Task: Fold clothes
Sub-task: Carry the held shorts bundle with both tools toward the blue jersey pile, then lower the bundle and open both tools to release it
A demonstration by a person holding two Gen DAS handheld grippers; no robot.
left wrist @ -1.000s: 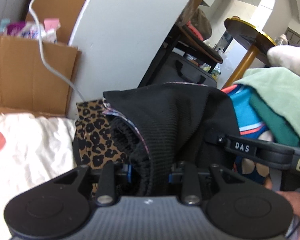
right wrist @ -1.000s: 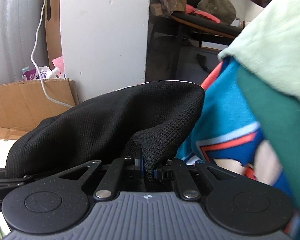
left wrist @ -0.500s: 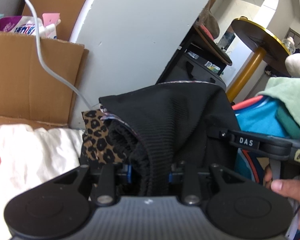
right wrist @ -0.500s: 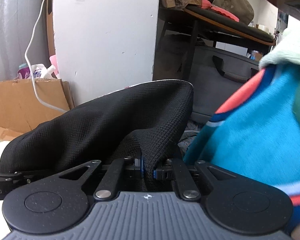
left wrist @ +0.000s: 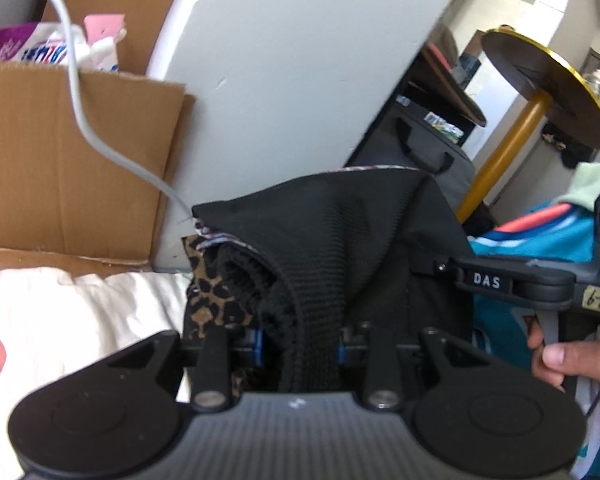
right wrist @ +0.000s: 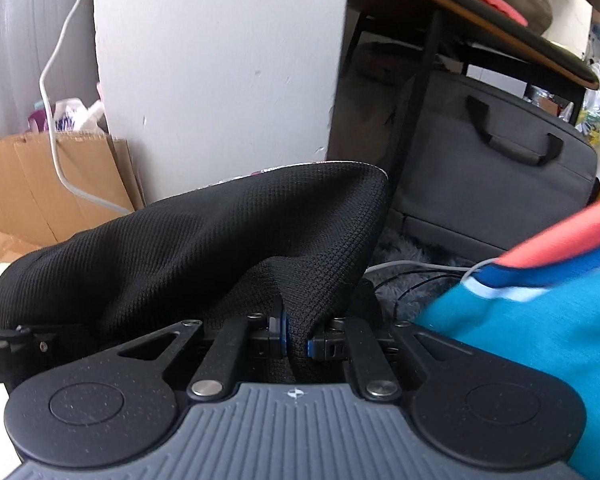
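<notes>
Because I want this black knit garment (left wrist: pixel 340 236) stretched between two grips so a fold can be laid straight, I hold it up off the white bedding (left wrist: pixel 72 316) with both tools. My left gripper (left wrist: pixel 299 350) is clamped on a thick bunch of its ribbed edge, with leopard-print cloth (left wrist: pixel 210 300) showing beside it. My right gripper (right wrist: pixel 297 344) pinches a thinner fold of the same garment (right wrist: pixel 220 248), close by the blue clothes (right wrist: pixel 548 320), which I judge are waiting their turn.
</notes>
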